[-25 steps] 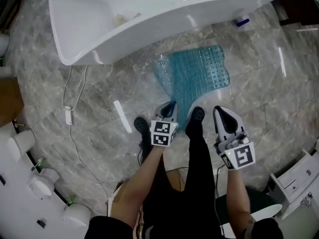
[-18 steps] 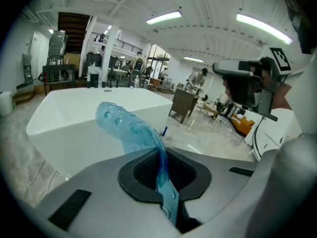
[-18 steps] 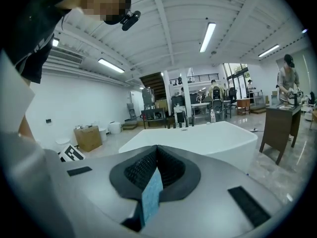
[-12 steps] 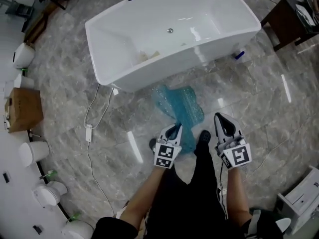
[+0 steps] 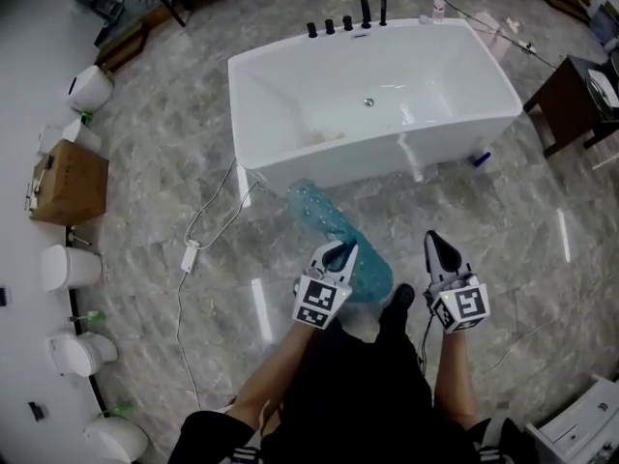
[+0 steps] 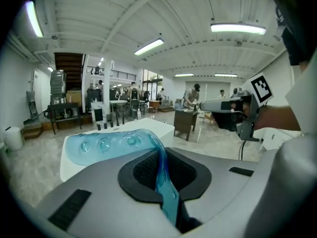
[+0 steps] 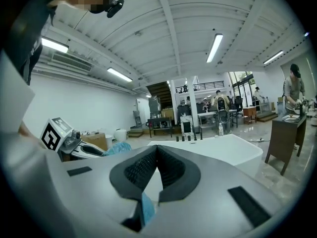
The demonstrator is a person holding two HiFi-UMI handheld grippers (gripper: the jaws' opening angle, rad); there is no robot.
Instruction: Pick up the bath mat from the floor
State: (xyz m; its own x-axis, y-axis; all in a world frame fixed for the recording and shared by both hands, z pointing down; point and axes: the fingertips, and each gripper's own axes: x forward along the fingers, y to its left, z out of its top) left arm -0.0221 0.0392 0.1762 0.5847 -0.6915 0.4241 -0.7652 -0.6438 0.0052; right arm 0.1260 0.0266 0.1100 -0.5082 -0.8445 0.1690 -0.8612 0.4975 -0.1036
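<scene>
The bath mat (image 5: 334, 222) is translucent blue with rows of suction cups. It hangs off the floor in a crumpled strip in front of the tub, and my left gripper (image 5: 340, 251) is shut on its upper edge. In the left gripper view the mat (image 6: 106, 145) folds over the left jaw and runs down between both pads (image 6: 148, 170). My right gripper (image 5: 434, 242) is held level beside it, to the right, apart from the mat. Its jaws (image 7: 156, 150) meet at the tips with nothing between them. From there the mat (image 7: 113, 148) shows at the left.
A white freestanding bathtub (image 5: 387, 104) stands just ahead on the marble floor. A white cable with a power brick (image 5: 191, 254) trails to its left. Toilets (image 5: 70, 267) and a cardboard box (image 5: 70, 182) line the left wall. A dark side table (image 5: 580, 100) is at right.
The head view has risen and takes in much more of the room. The mat, earlier spread partly on the floor by the tub, now hangs bunched from the left gripper.
</scene>
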